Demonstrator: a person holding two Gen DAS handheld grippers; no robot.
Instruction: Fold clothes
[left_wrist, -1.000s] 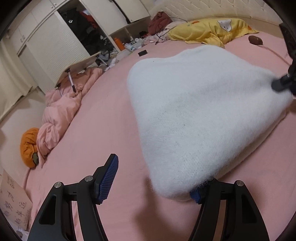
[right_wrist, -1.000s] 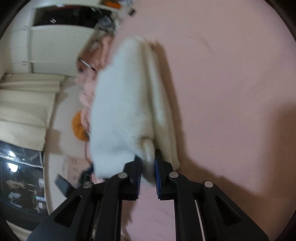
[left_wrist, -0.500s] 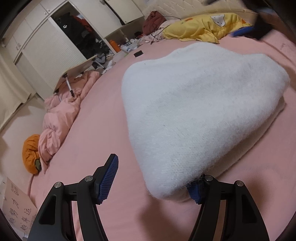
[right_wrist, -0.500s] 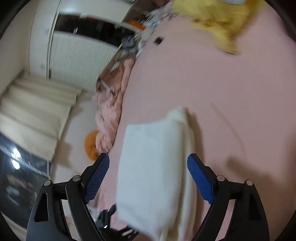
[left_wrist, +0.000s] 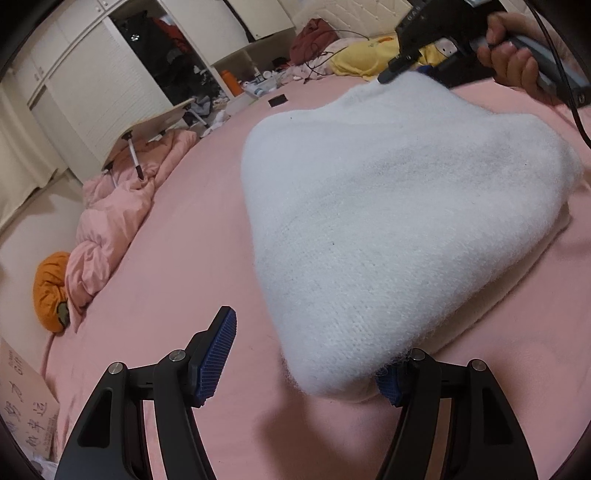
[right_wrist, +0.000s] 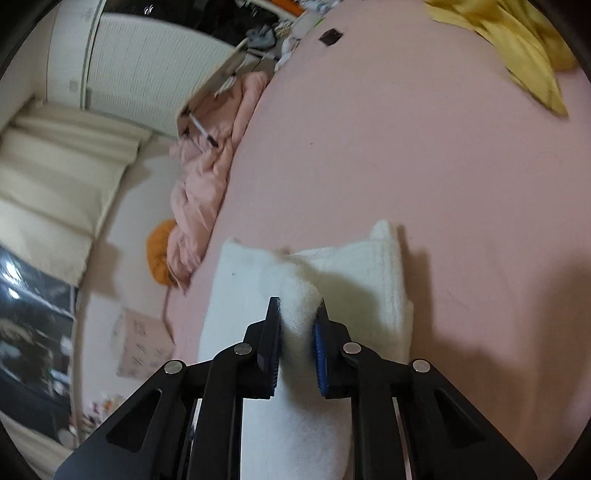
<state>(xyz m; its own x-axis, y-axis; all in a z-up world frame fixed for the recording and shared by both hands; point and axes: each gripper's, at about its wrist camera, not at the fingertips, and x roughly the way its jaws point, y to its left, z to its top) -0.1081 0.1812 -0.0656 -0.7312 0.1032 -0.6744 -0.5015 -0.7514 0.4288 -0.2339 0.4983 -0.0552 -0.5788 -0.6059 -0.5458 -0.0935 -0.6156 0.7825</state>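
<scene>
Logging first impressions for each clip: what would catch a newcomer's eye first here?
The fluffy white sweater, folded on the pink bed, fills the middle of both views. The right gripper pinches a raised fold of it at the far edge, while the left gripper sits open at the near corner. A yellow garment lies near the head of the bed.

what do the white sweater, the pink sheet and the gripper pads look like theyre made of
Sweater: a fuzzy knit, probably wool or acrylic; knit rows and a halo of loose fibres show at its near edge. Sheet: smooth matte woven fabric, likely cotton or a blend; no sheen, soft shallow creases. Pads: blue, apparently rubber or soft plastic, with a fine ribbed grid, set on black rigid-looking fingers.
</scene>
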